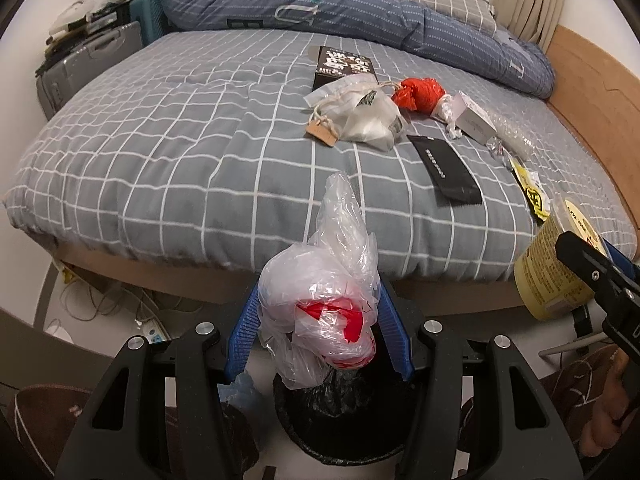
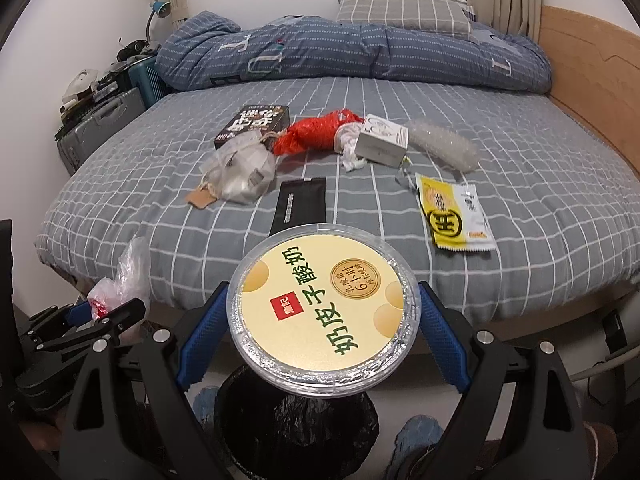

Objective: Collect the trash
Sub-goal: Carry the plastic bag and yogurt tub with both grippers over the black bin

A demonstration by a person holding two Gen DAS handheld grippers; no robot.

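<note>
My left gripper point(image 1: 320, 312) is shut on a crumpled clear plastic bag point(image 1: 332, 280) with red print, held over a black-lined bin point(image 1: 340, 420) on the floor. My right gripper point(image 2: 322, 320) is shut on a round yellow yogurt tub point(image 2: 322, 312) by its rim, above the same bin point(image 2: 296, 432). In the left wrist view the tub point(image 1: 548, 272) shows at the right edge. On the grey checked bed point(image 2: 160, 208) lie a red bag point(image 2: 316, 134), a clear bag with a tag point(image 2: 240, 172), a black sachet point(image 2: 300, 204), a yellow wrapper point(image 2: 452, 216), a white box point(image 2: 382, 142) and a black box point(image 2: 252, 124).
A folded blue duvet point(image 2: 360, 52) and a pillow point(image 2: 404, 12) lie at the bed's head. Suitcases point(image 1: 88, 64) stand at the left. A wooden bed frame point(image 2: 592, 76) runs along the right. Cables and a power strip point(image 1: 152, 328) lie on the floor under the bed's edge.
</note>
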